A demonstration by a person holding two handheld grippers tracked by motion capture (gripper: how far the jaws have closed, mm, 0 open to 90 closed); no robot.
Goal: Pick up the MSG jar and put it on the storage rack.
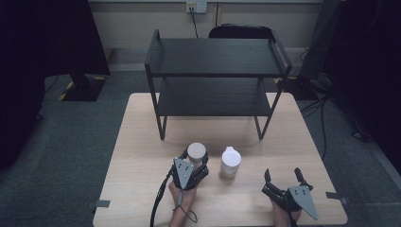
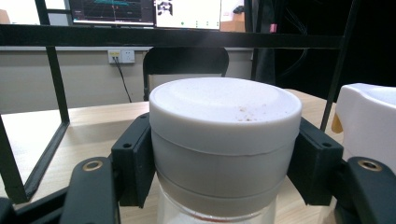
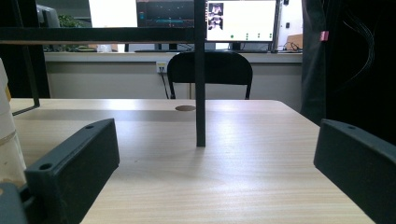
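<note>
Scene: you sit at a pale wooden table (image 1: 142, 142), a gripper in each hand, your forearms coming in over its near edge.
Left gripper: your left gripper (image 1: 195, 161) sits near the middle of the table's near half, its jaws pinching the grey-lidded jar.
Left jaws: seen from the left gripper view, the two black pads (image 2: 135, 158) press against opposite sides of the lid, one on each flank.
Grey-lidded jar: the grey-lidded jar (image 2: 224, 135) stands upright on the table, in front of the rack and toward the near edge; below the lid a strip of clear body shows.
Second jar: a white-capped jar (image 1: 231, 163) stands upright just beside the first, on its right, the two not touching.
Right gripper: your right gripper (image 1: 283, 178) rests near the table's near right corner, jaws spread wide with nothing between them but bare table.
Rack: a black two-shelf rack (image 1: 217, 71) stands on the far half of the table, both shelves bare; one of its legs (image 3: 200, 93) rises straight ahead of the right gripper.
Beyond the table: a black chair (image 3: 210, 70) and lit monitors (image 3: 240, 18) by the far wall.
</note>
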